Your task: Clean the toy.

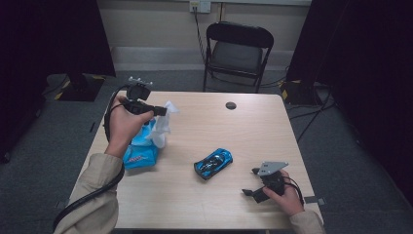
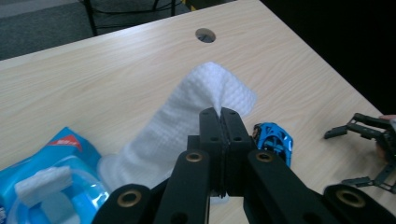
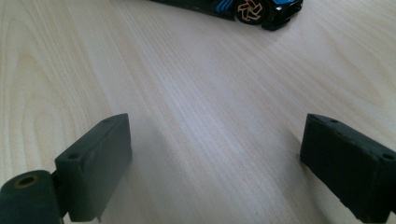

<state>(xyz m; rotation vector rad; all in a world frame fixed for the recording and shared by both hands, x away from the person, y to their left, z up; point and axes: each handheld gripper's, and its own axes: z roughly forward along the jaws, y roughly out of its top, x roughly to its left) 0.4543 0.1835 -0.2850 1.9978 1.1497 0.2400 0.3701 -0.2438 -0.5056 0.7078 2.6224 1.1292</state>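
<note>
Left gripper point(image 2: 219, 114) pinching wipe point(image 2: 187, 121) by top corner, jaws clamped tight; sheet hanging down toward pack point(image 1: 141, 151) at table's left. Car point(image 1: 213, 163) sitting mid-table, right of wipe. Right gripper point(image 1: 251, 183) resting with jaws gaping, empty, nearer car.

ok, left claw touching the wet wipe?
Touching. Left gripper view: left claw jaws are shut on the top edge of the wet wipe.
</note>
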